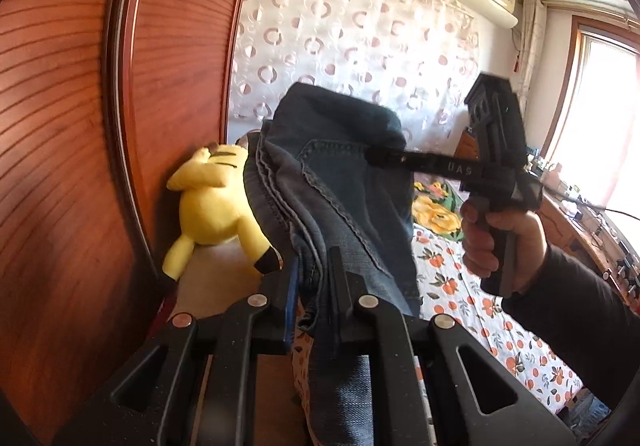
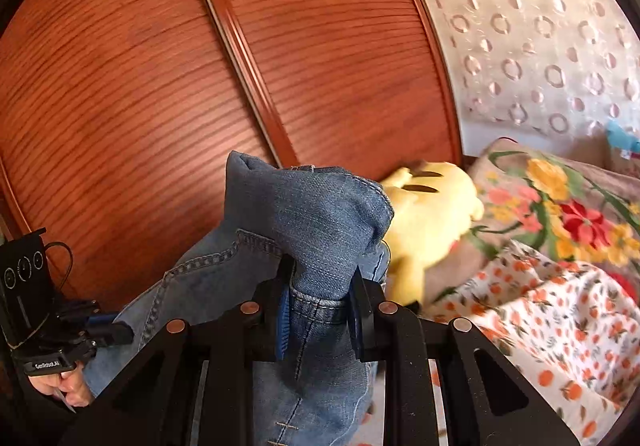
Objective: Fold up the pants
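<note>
- We're in a bedroom: a reddish wooden wardrobe (image 2: 168, 85) with ribbed sliding doors fills the space ahead of both grippers, and a sheer curtain (image 1: 352, 45) with ring patterns hangs off to the right of it.
- Below us there's a bed with an orange-fruit print sheet (image 2: 560, 346) and a flowery blanket (image 2: 560, 213) bunched up further along.
- A yellow plush toy (image 1: 212, 205) lies against the wardrobe, just past the left gripper's tips and a bit to its left.
- The jeans (image 1: 340, 205) are up in the air, held between both grippers, not resting flat on the bed.
- Our left gripper (image 1: 314, 282) is clamped down on a thick bunch of denim seams, with fabric spilling toward the camera between the fingers.
- Our right gripper (image 2: 320, 306) is pinched on a hemmed edge of the jeans, and the cloth puffs up ahead of its tips.
- From the left camera we see the right hand (image 1: 500, 246) wrapped around its gripper's handle, off to the right, with its tips buried in the denim.
</note>
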The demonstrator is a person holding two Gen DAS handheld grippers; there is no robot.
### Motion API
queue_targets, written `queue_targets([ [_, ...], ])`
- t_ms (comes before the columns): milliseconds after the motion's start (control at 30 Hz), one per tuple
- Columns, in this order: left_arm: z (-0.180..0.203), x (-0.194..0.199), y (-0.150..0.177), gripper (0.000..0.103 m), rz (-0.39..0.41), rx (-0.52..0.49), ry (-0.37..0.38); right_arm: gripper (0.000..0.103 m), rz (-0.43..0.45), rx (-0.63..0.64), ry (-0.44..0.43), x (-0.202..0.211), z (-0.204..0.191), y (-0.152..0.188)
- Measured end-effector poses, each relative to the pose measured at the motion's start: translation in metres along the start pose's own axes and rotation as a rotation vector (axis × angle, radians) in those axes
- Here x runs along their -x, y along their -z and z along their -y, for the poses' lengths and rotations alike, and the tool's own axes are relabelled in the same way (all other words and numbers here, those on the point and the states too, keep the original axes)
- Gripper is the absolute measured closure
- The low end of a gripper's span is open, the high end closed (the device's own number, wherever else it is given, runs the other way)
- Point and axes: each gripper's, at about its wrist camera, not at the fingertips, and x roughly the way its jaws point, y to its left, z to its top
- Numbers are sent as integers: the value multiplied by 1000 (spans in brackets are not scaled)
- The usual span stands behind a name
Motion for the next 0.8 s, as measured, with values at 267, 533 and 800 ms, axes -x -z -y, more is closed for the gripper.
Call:
queue_targets([
  [267,15,-62,26,89,-114,10,83,80,-88,-99,50,4,73,47],
  [533,29,-132,48,89,-208,26,137,80,-149,-136,182,35,130,72],
  [800,22,-177,59,89,-304,28,111,77,-177,-186,264,29,126,83],
])
